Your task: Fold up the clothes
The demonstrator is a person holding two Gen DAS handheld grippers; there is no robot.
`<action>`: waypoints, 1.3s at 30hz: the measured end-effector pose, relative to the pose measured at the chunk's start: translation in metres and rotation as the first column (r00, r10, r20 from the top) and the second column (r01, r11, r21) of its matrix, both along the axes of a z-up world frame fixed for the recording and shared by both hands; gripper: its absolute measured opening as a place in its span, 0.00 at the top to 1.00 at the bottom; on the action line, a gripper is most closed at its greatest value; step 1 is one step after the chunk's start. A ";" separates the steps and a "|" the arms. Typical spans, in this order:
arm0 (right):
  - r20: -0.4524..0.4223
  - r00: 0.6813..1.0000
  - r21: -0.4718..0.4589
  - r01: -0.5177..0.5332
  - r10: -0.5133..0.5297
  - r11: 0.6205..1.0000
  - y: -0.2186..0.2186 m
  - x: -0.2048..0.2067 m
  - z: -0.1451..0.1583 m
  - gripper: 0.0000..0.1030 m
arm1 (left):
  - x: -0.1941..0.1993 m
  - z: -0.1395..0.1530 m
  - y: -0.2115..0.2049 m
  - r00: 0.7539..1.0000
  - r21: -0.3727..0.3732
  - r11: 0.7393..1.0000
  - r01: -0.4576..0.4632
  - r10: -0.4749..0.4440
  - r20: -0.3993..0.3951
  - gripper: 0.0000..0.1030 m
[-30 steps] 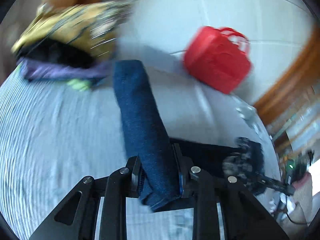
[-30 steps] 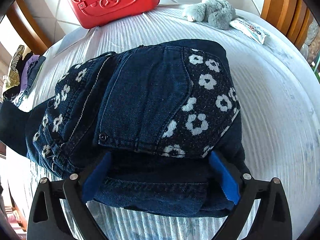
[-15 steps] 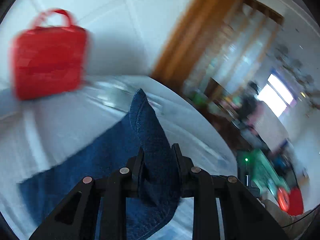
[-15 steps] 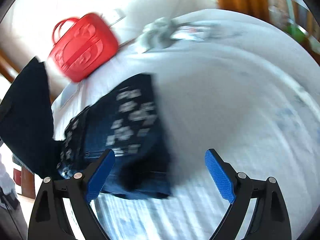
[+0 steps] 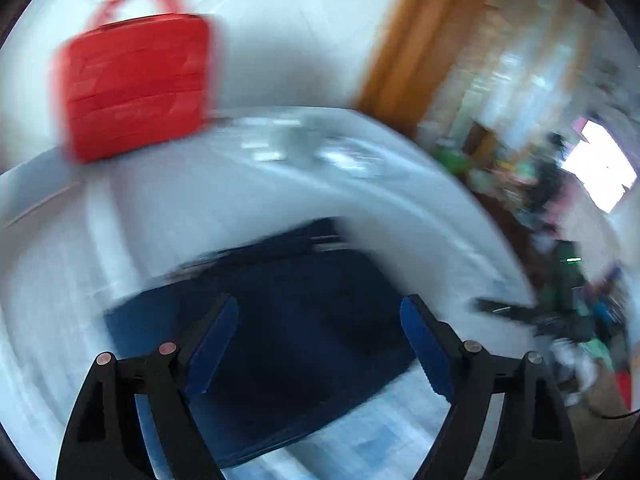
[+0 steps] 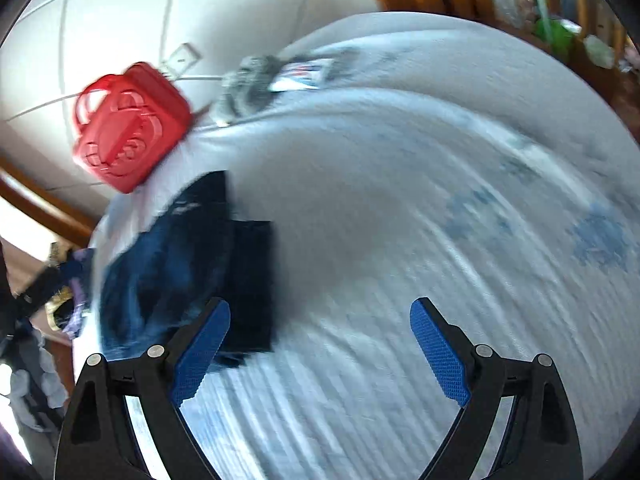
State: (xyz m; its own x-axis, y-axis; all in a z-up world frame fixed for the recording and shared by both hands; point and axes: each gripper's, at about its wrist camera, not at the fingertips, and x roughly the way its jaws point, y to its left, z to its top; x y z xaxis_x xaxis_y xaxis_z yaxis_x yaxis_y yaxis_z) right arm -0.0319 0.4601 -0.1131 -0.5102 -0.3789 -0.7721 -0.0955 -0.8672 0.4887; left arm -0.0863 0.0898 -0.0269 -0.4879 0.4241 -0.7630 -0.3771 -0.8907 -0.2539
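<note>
Both grippers are standing spread wide with nothing between their blue pads: the left gripper (image 5: pixel 320 344) is hanging over the folded jeans (image 5: pixel 304 336), and the right gripper (image 6: pixel 320 344) is hanging over bare bedding, with the jeans (image 6: pixel 188 276) lying just beyond its left finger. The jeans are lying as a dark, folded bundle flat on the striped white bed (image 6: pixel 400 220), toward its left edge as the right wrist view shows it; motion blur is hiding their seams and pattern. Past the jeans, a red case (image 6: pixel 128 128) with a handle is sitting at the far edge of the bed against the tiled wall (image 6: pixel 120 12). Near it along that far edge, a grey soft toy (image 6: pixel 244 88) is lying just beside a small packet (image 6: pixel 300 74). A heap of other clothes (image 6: pixel 68 296) is showing off the bed's left edge.
</note>
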 end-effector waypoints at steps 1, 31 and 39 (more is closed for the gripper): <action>-0.003 1.000 -0.021 -0.028 0.028 0.999 -0.007 -0.008 0.001 0.10 | -0.005 -0.004 -0.020 0.998 -0.029 0.998 -0.064 0.064 0.006 0.18; 0.114 0.980 -0.012 -0.160 0.160 0.987 -0.056 -0.038 -0.005 0.07 | -0.013 -0.057 -0.077 0.984 -0.046 0.989 -0.137 0.142 0.108 0.18; 0.114 0.983 -0.005 -0.144 0.143 0.990 -0.052 -0.032 -0.003 0.07 | -0.003 -0.059 -0.044 0.992 -0.136 0.987 -0.082 0.094 0.084 0.18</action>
State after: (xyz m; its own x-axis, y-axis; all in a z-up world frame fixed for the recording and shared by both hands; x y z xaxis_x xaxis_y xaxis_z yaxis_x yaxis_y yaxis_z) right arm -0.0636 0.4078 -0.1164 -0.3592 -0.4389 -0.8236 -0.0250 -0.8777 0.4786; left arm -0.0891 0.0460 -0.0856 -0.4459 0.2750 -0.8518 -0.2766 -0.9474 -0.1610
